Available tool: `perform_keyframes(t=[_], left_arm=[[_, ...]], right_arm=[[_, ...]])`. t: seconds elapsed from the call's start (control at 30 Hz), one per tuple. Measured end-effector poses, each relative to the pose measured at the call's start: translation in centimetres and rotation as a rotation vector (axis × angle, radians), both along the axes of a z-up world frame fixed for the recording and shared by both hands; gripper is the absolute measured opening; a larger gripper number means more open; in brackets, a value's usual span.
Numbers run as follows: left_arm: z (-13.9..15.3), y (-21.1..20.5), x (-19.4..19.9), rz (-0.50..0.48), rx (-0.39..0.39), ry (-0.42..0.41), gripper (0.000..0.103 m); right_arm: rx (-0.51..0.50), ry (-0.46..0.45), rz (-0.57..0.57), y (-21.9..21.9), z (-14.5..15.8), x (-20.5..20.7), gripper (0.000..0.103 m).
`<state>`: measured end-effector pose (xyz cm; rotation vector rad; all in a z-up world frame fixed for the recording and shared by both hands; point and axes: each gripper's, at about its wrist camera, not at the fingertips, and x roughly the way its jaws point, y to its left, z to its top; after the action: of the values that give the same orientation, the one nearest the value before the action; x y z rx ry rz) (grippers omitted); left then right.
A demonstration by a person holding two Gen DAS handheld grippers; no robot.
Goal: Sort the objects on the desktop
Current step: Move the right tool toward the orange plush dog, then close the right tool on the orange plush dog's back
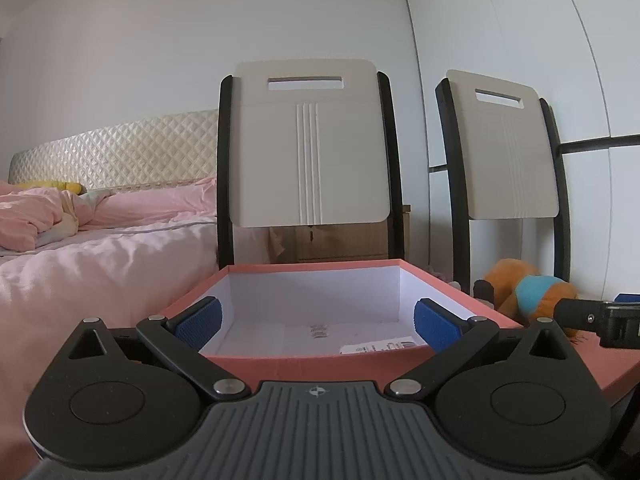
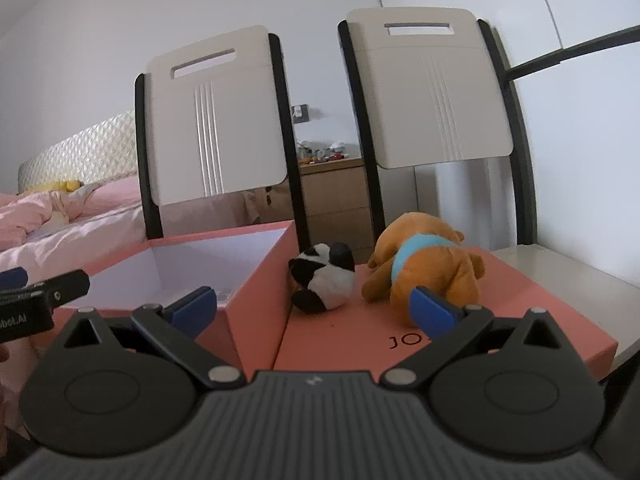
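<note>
Step in hand: approach, nothing gripped. Left gripper jaws apart before the open pink box. Right gripper jaws apart, facing the panda plush and orange dog plush lying on the box lid. Next move, likely: close on one plush.

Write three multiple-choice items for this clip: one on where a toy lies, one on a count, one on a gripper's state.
1. Where does the panda plush lie?
A. inside the box
B. on the pink lid, beside the box
C. on the bed

2. How many plush toys show?
A. one
B. two
C. four

3. How is the right gripper?
A. open, empty
B. shut on a toy
C. out of view

Key: 1 B, it lies on the pink lid against the open pink box; 2 B, panda and orange bear; 3 A, fingers spread, nothing between.
</note>
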<state>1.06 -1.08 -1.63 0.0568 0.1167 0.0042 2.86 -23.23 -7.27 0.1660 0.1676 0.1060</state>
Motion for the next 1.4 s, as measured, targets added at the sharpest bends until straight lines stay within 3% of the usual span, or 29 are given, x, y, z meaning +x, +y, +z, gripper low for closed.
perform_keyframes(t=[0.33, 0.63, 0.87, 1.07, 1.17, 1.4], left_arm=[[0.1, 0.2, 0.0, -0.004, -0.01, 0.003, 0.103], [0.0, 0.3, 0.2, -0.009, -0.009, 0.017, 0.103], [0.0, 0.2, 0.0, -0.018, -0.015, 0.017, 0.103], [0.0, 0.3, 0.0, -0.014, -0.018, 0.02, 0.103], [0.0, 0.3, 0.0, -0.016, -0.018, 0.021, 0.103], [-0.3, 0.3, 0.3, -0.008, -0.014, 0.034, 0.103]], right_arm=[[-0.048, -0.012, -0.014, -0.5, 1.6, 1.0, 0.103], [-0.062, -0.036, -0.069, -2.3, 4.2, 4.7, 0.103], [-0.037, 0.062, -0.082, -3.9, 4.3, 8.6, 0.103], [-0.021, 0.183, -0.13, -5.3, 3.8, 14.9, 0.103], [-0.093, 0.216, -0.165, -5.9, 2.9, 17.2, 0.103], [-0.133, 0.31, -0.165, -6.6, 0.3, 19.6, 0.103]])
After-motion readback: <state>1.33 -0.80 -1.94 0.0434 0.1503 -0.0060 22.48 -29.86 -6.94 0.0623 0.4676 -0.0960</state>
